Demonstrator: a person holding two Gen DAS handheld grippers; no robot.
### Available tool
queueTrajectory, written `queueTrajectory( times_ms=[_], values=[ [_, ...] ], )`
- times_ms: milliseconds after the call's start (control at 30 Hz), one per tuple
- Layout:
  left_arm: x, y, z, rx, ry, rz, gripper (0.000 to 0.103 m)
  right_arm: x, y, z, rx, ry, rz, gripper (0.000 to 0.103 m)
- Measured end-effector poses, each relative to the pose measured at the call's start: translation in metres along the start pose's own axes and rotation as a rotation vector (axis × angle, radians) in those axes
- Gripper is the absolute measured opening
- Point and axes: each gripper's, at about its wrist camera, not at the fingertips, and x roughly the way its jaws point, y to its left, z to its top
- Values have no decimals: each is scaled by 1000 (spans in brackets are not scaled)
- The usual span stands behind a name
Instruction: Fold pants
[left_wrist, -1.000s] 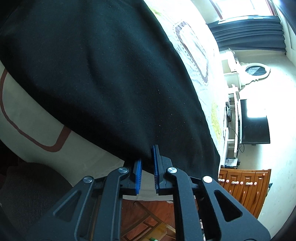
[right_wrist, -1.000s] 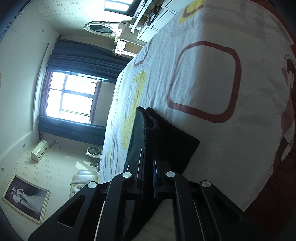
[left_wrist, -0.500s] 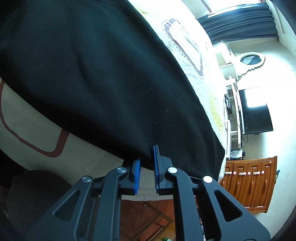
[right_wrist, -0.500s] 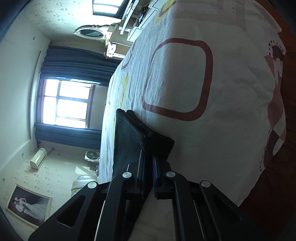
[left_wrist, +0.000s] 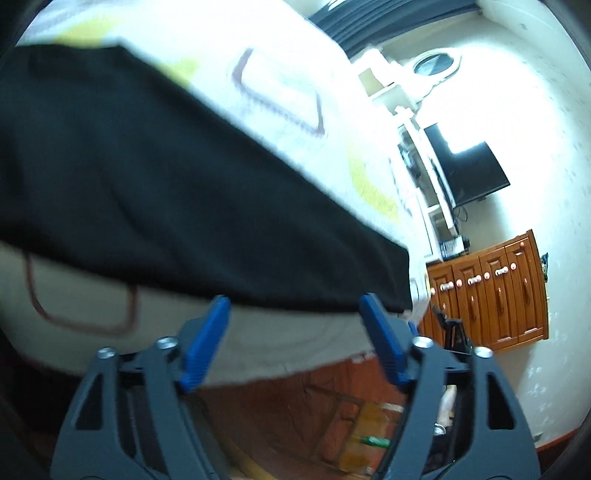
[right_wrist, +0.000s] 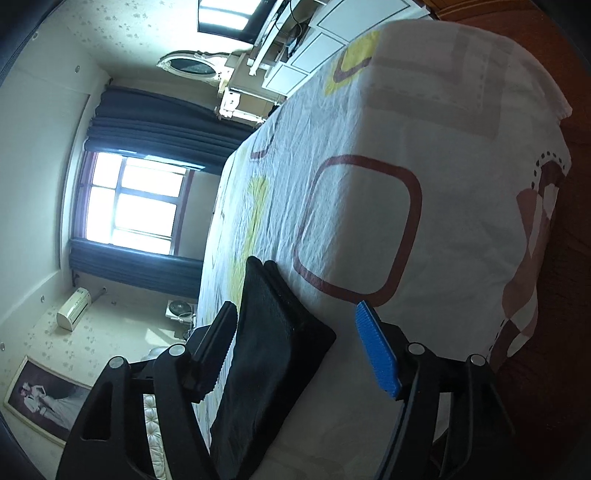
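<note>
The black pants (left_wrist: 166, 177) lie folded on the bed with the white patterned sheet (left_wrist: 280, 74). In the left wrist view they fill the left and middle, blurred. My left gripper (left_wrist: 295, 306) is open, its blue pads just short of the pants' near edge, holding nothing. In the right wrist view the folded pants (right_wrist: 266, 354) show as a thick dark stack on the sheet (right_wrist: 443, 206). My right gripper (right_wrist: 295, 317) is open with its jaws on either side of the stack's corner, not closed on it.
The bed edge drops to a red-brown wooden floor (right_wrist: 554, 369). A wooden cabinet (left_wrist: 491, 291), a black TV (left_wrist: 469, 170) and white shelves stand by the far wall. A window with dark curtains (right_wrist: 147, 129) is beyond the bed.
Both grippers have opened and let go of the pants. The left gripper has drawn back from the pants' edge, and its view is blurred by motion.
</note>
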Motion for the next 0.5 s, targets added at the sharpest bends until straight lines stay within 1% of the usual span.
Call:
queueTrajectory(
  times_ms=[33,100,200,267,367,467,500],
  values=[
    [-11,8,10,23,-33,13,87,6,0,-2,1,25,-9,66],
    [-35,31,32,30,-100,73,88,19,-2,-8,10,68,-44,66],
    [-67,78,62,-27,-164,173,88,33,2,-17,32,117,21,66],
    [-88,113,79,-73,-189,248,88,31,17,-19,1,98,32,68],
    [-119,166,96,-133,-217,355,88,26,41,-13,-76,75,36,68],
    [-148,213,107,-207,-260,416,88,31,54,2,-154,91,-54,68],
    [-155,222,111,-227,-278,432,88,36,54,9,-166,111,-64,68]
  ],
)
